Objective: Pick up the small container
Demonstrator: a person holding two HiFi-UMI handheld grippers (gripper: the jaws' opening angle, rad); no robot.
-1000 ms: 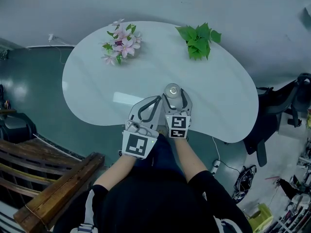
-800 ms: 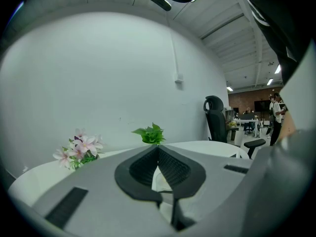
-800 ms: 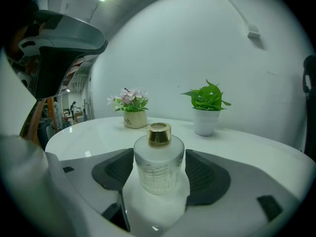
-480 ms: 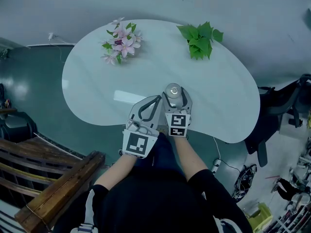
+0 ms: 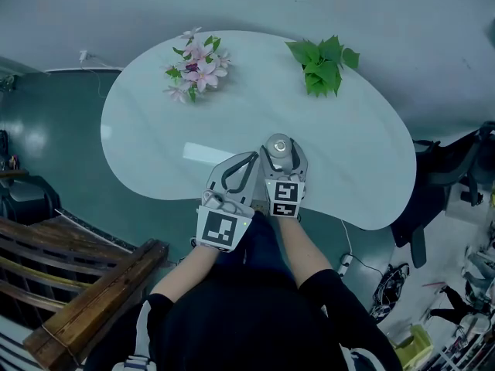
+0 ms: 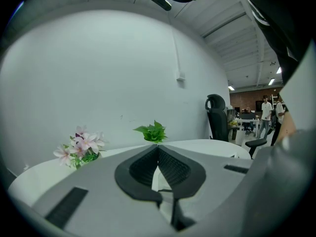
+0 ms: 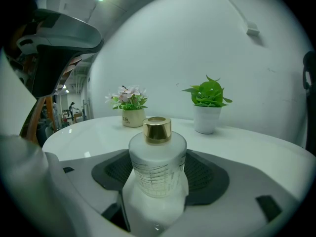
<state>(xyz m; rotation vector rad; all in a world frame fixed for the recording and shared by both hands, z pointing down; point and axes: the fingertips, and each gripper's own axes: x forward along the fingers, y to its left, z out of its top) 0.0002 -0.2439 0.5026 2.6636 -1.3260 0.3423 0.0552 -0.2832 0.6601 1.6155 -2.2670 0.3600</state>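
Observation:
The small container [image 5: 277, 147] is a frosted white bottle [image 7: 158, 169] with a gold cap [image 7: 157, 130]. It stands upright near the front edge of the white table [image 5: 155, 130]. My right gripper [image 5: 278, 150] is shut on it, with a dark pad pressed against each side of the bottle's body. I cannot tell whether the bottle is off the tabletop. My left gripper [image 5: 249, 161] is just to the left of the right one, shut with nothing in it. In the left gripper view its fingertips [image 6: 158, 148] meet.
A pot of pink flowers [image 5: 193, 69] stands at the table's far left and a green plant [image 5: 321, 64] in a white pot [image 7: 206, 120] at the far right. A black office chair [image 5: 456, 168] stands right of the table, a wooden bench [image 5: 69, 284] at lower left.

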